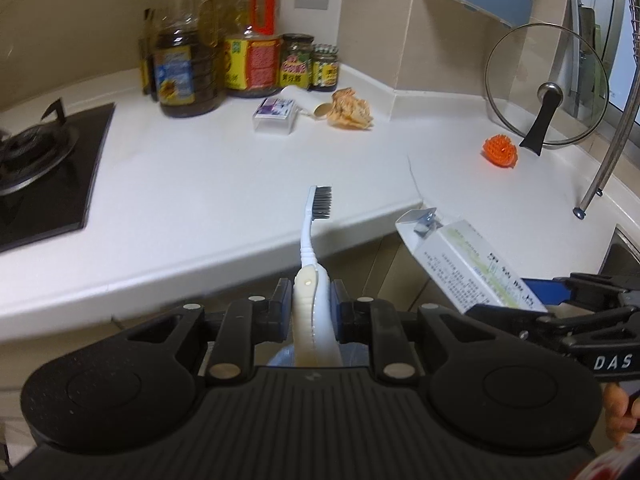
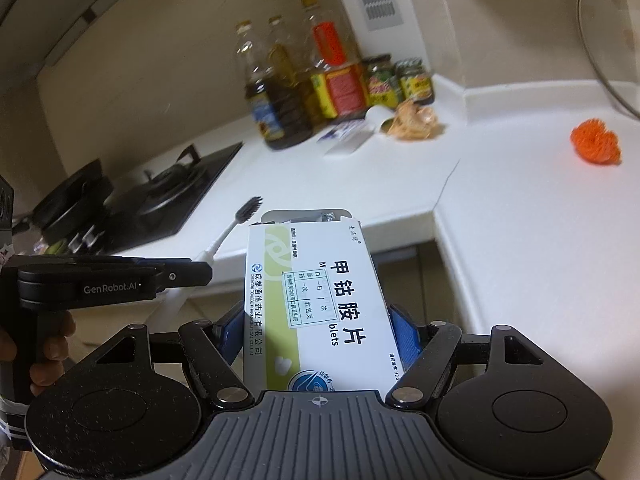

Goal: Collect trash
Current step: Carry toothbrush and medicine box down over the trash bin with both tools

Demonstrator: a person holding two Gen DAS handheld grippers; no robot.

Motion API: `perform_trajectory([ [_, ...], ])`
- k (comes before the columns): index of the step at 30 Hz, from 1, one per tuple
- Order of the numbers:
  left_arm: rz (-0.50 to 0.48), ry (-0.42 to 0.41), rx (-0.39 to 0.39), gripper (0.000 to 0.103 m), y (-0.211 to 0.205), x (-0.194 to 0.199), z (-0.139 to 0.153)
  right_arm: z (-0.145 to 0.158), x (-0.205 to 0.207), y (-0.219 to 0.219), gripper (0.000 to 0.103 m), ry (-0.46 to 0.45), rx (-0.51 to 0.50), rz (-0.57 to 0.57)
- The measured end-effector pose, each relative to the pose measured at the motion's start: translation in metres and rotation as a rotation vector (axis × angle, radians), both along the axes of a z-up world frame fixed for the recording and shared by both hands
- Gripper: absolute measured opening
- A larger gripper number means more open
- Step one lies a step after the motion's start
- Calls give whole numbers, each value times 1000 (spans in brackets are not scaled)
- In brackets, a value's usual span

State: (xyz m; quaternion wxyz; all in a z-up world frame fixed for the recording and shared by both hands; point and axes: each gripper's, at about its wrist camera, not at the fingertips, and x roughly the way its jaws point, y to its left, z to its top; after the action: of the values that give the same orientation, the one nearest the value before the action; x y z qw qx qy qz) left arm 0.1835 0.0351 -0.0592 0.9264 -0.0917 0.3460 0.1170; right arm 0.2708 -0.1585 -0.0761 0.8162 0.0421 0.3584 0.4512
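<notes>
My left gripper is shut on the handle of a white toothbrush; its dark bristles point out over the front edge of the white counter. My right gripper is shut on a white and green medicine box, whose top flap hangs open. In the left wrist view that box and the right gripper show at the right. The right wrist view has the toothbrush and the left gripper at the left. Both are in front of the counter edge. Farther back lie a small box, a cardboard tube and a crumpled orange wrapper.
Oil bottles and jars stand in the back corner. A black gas hob fills the left side. A glass pot lid leans on the wall at the right, with an orange scrubber before it. A sink sits far right.
</notes>
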Motion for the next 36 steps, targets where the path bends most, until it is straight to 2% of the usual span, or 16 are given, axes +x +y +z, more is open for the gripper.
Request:
perform_trajectory([
  [6, 8, 42, -35, 18, 2, -17, -15, -14, -22, 8, 73, 46, -44, 3],
  [14, -17, 124, -100, 18, 16, -17, -48, -52, -38, 30, 73, 146, -142, -43],
  [21, -44, 236, -156, 18, 29, -6, -94, -98, -39, 39, 73, 241, -231, -134],
  [29, -58, 342, -234, 18, 37, 27, -152, -152, -21, 41, 73, 341, -272, -231],
  [36, -70, 428, -275, 18, 36, 57, -208, -185, -6, 43, 73, 370, -293, -301],
])
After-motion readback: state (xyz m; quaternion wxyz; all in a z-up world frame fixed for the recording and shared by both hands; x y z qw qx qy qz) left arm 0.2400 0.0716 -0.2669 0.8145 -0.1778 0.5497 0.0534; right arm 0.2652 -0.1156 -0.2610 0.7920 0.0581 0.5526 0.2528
